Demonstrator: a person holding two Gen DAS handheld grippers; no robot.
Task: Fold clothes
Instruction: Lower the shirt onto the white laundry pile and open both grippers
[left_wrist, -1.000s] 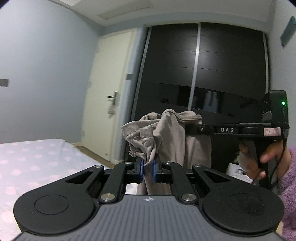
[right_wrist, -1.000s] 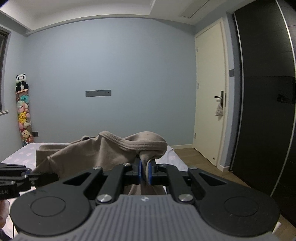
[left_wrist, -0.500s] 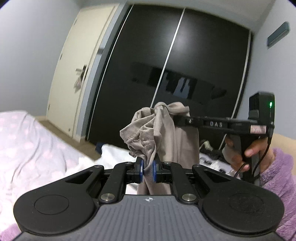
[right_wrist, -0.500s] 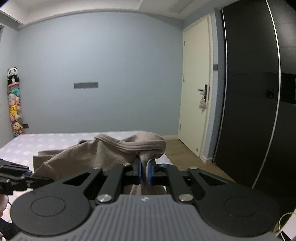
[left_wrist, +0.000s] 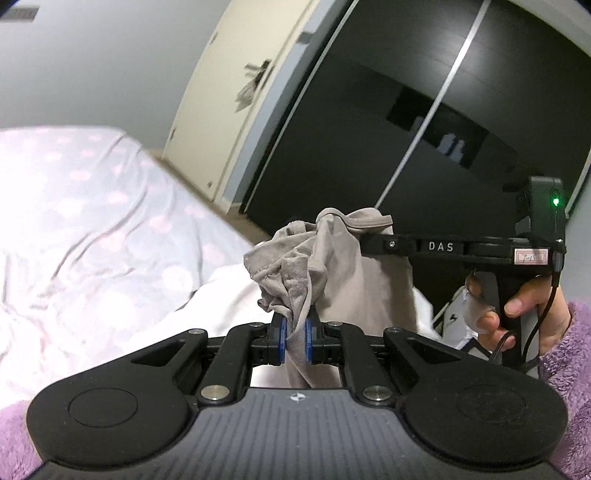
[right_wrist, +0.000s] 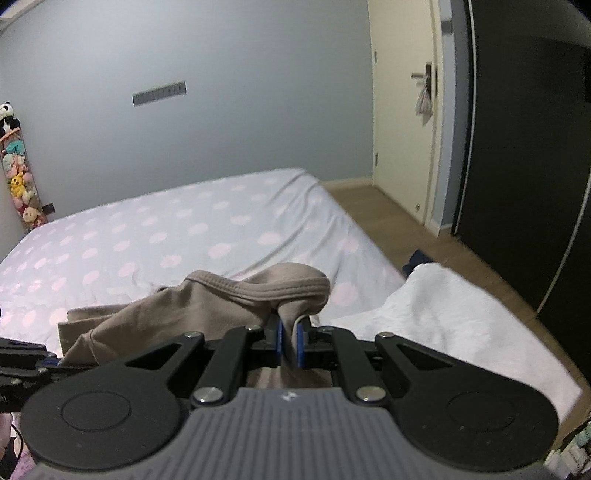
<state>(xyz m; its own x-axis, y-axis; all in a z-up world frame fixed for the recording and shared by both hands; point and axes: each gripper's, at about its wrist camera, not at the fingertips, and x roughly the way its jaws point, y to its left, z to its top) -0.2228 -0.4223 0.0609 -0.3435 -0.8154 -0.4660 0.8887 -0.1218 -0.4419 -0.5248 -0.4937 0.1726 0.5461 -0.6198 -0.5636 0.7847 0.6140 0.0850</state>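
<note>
Gripping the beige garment (right_wrist: 207, 306) in both clamped tongs, left (left_wrist: 295, 341) and right (right_wrist: 290, 345), I risk bunching it when it meets the bed (right_wrist: 184, 229).

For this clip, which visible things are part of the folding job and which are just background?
Part of the job:
- beige garment
- left gripper, shut on it
- right gripper, shut on it
- bed, likely the folding surface

Just lying about:
- white towel
- stuffed toys
- door
- dark wardrobe
</note>
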